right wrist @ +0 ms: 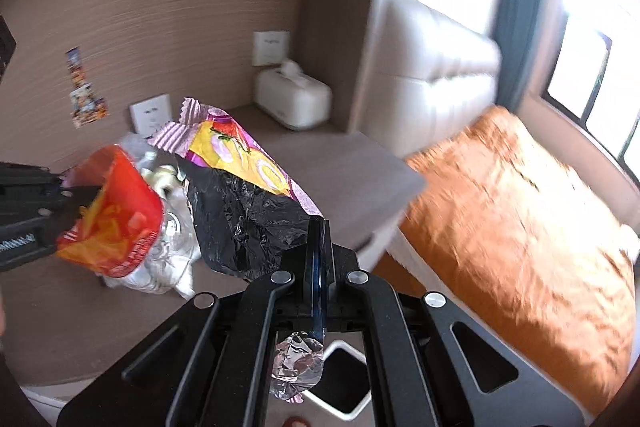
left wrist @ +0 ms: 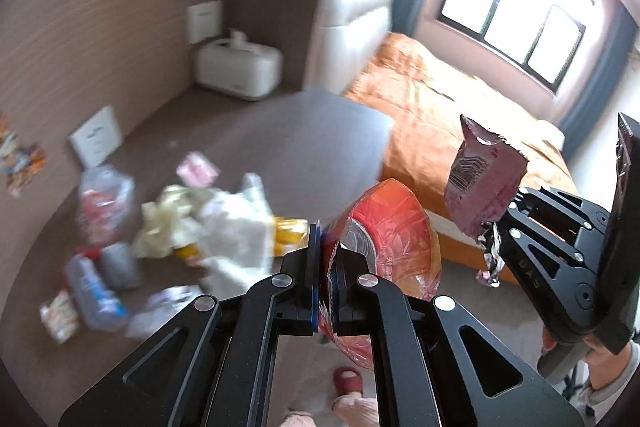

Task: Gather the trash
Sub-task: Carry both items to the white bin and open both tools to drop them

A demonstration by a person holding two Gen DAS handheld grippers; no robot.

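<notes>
In the left wrist view my left gripper (left wrist: 328, 263) is shut on a red and orange snack bag (left wrist: 392, 223), held in the air above the floor. To its right, my right gripper (left wrist: 496, 227) pinches a purple foil wrapper (left wrist: 484, 183). The right wrist view shows that right gripper (right wrist: 319, 247) shut on the same wrapper (right wrist: 240, 187), purple and yellow outside, dark foil inside. The left gripper (right wrist: 80, 197) enters from the left with the red bag (right wrist: 116, 223). A white bin (right wrist: 344, 383) with a dark opening stands on the floor below the right gripper.
More trash lies blurred on the brown table (left wrist: 280, 147): crushed plastic bottles (left wrist: 104, 203), white tissues (left wrist: 236, 231) and small wrappers. A white tissue box (left wrist: 238, 67) sits in the far corner. An orange bed (right wrist: 520, 227) fills the right. A person's slippered foot (left wrist: 348, 379) is below.
</notes>
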